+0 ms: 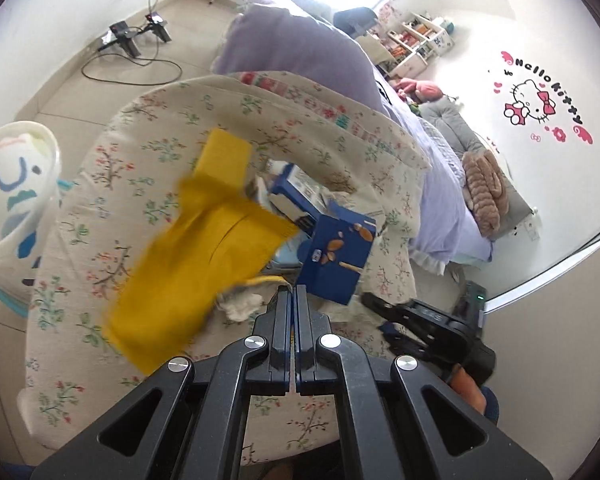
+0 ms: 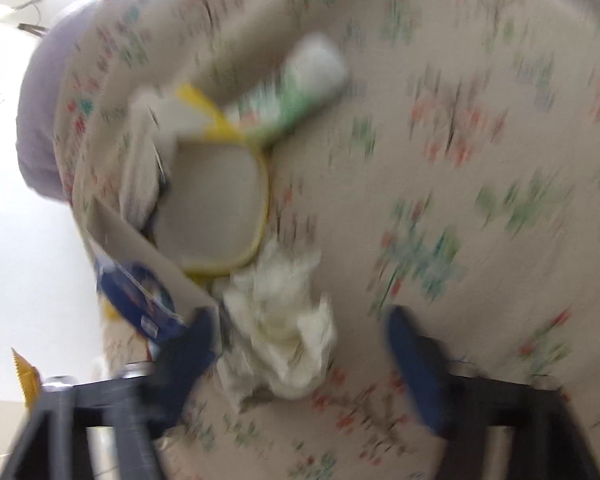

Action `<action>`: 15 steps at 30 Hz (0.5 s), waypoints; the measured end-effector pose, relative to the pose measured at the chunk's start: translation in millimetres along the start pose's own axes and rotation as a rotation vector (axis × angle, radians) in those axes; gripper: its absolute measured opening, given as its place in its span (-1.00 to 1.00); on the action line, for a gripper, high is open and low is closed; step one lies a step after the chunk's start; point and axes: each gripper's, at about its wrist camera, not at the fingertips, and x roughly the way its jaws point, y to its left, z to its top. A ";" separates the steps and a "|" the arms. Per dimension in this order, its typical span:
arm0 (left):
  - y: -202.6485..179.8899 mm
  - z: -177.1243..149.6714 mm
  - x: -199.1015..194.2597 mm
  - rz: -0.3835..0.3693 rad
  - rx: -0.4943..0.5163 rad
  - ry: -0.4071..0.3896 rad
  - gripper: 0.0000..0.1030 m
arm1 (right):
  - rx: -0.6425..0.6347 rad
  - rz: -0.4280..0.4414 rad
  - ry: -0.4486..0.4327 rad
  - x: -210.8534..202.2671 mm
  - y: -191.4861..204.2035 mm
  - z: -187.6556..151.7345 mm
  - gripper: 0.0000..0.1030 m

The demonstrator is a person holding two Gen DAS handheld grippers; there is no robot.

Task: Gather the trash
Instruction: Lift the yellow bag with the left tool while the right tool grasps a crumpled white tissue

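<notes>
My left gripper (image 1: 295, 292) is shut on the edge of a large yellow wrapper (image 1: 204, 256), which hangs out to the left over the floral-cloth table (image 1: 132, 152). A blue carton (image 1: 336, 256) and a crumpled white tissue (image 1: 240, 304) lie just beyond it. In the blurred right wrist view my right gripper (image 2: 300, 332) is open, with the crumpled tissue (image 2: 284, 320) between its fingers. Beyond it lie a yellow-rimmed cup (image 2: 212, 204), a green and white tube (image 2: 296, 92) and the blue carton (image 2: 140, 292).
A white bin (image 1: 16, 184) with a blue face print stands at the table's left edge. A bed with purple pillows (image 1: 300, 56) lies behind the table. My right gripper's body (image 1: 432, 324) shows at the table's right edge. Cables and stands (image 1: 136, 40) are on the floor.
</notes>
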 end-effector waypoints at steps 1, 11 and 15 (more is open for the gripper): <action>4.2 1.6 -4.2 -0.001 -0.008 -0.007 -1.00 | 0.015 0.034 -0.014 -4.8 -1.0 -3.2 -0.35; 30.0 10.2 -18.8 -0.006 -0.054 -0.032 -1.00 | -0.126 -0.010 -0.236 -66.6 30.3 -17.7 -0.58; 35.8 18.2 -33.4 0.029 -0.037 -0.054 -1.00 | -0.195 -0.010 -0.327 -87.4 43.8 -23.8 -0.59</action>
